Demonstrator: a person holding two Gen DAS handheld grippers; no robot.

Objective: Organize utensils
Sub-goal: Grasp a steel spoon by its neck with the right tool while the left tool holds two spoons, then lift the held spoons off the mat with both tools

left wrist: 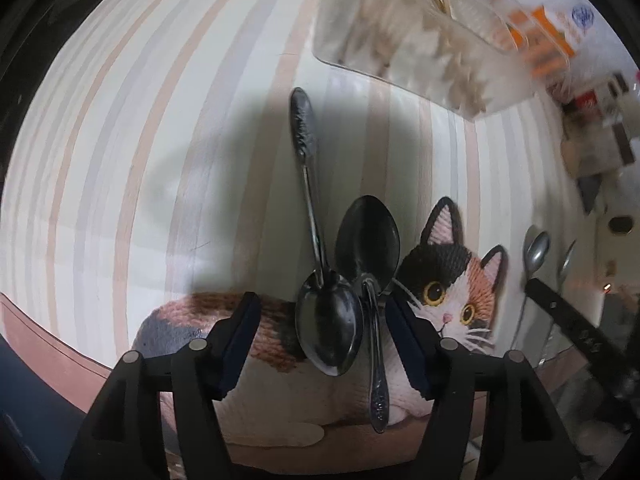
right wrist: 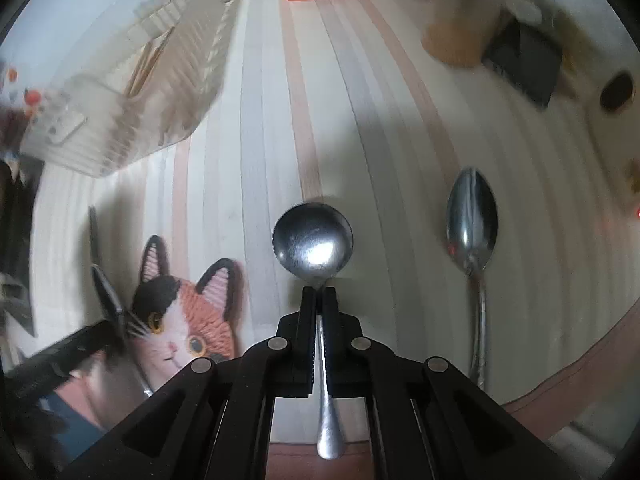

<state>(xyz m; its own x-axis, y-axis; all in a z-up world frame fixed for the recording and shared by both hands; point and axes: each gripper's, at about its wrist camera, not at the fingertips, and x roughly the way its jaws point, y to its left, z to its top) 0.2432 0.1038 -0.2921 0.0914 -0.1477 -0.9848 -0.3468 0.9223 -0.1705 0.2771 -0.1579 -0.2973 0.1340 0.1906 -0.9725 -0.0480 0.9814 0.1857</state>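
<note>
The striped table (left wrist: pixel 160 120) carries a clear organizer tray (left wrist: pixel 420 40) far ahead of both tongs, up and to the right of the left gripper (left wrist: pixel 320 344). A cat-shaped mat (left wrist: pixel 452 292) lies under and just right of that gripper, whose fingers stand spread apart around two dark spoons (left wrist: pixel 332 324) crossed at their necks, one handle running straight ahead, the other back toward the camera; neither looks pinched. The right gripper (right wrist: pixel 319 300) is clenched on a round-bowled spoon (right wrist: pixel 313 240), its long axis in line with the fingers, bowl forward. Another spoon (right wrist: pixel 472 224) lies parallel, well to its right. The right tongs seem readier to carry to the tray.
</note>
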